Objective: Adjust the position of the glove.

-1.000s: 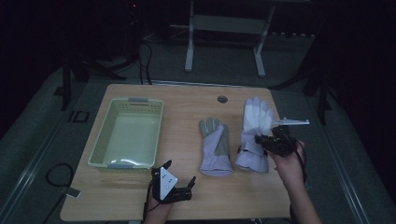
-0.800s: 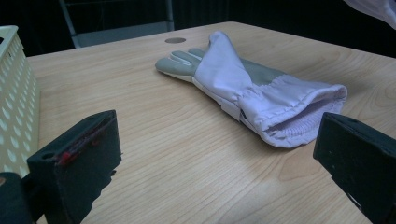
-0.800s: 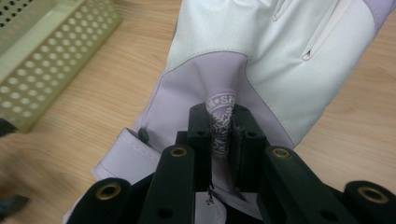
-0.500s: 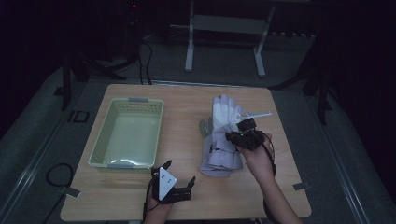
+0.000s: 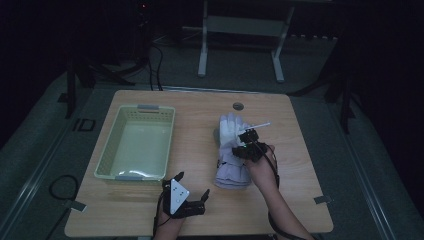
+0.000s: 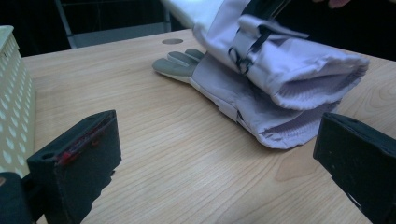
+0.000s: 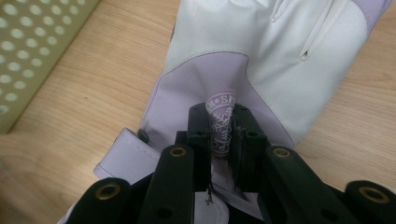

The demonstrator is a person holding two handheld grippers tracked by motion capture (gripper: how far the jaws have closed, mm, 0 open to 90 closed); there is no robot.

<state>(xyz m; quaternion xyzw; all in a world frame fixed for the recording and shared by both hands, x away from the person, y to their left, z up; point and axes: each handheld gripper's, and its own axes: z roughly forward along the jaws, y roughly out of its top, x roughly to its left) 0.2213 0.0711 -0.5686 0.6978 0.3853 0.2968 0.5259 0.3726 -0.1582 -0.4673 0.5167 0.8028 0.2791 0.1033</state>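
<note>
Two white and lilac gloves lie stacked right of the table's middle. The upper glove (image 5: 229, 129) (image 7: 261, 51) covers the lower glove (image 5: 231, 176) (image 6: 233, 95), whose grey fingertips and open cuff stick out. My right gripper (image 5: 248, 145) (image 7: 222, 128) is shut on a pinched fold of the upper glove's lilac back. The upper glove's cuff with its strap (image 6: 280, 51) hangs just over the lower one; I cannot tell if they touch. My left gripper (image 5: 192, 184) (image 6: 215, 163) is open near the front edge, aimed at the cuffs with nothing between its jaws.
A pale green perforated basket (image 5: 107, 156) (image 7: 32, 46) stands empty on the left half of the wooden table (image 5: 295, 200). A small round hole (image 5: 238, 106) sits near the far edge. Bare wood lies in front of and right of the gloves.
My right gripper has carried its glove leftward from beside the other glove to on top of it. The left gripper has stayed put.
</note>
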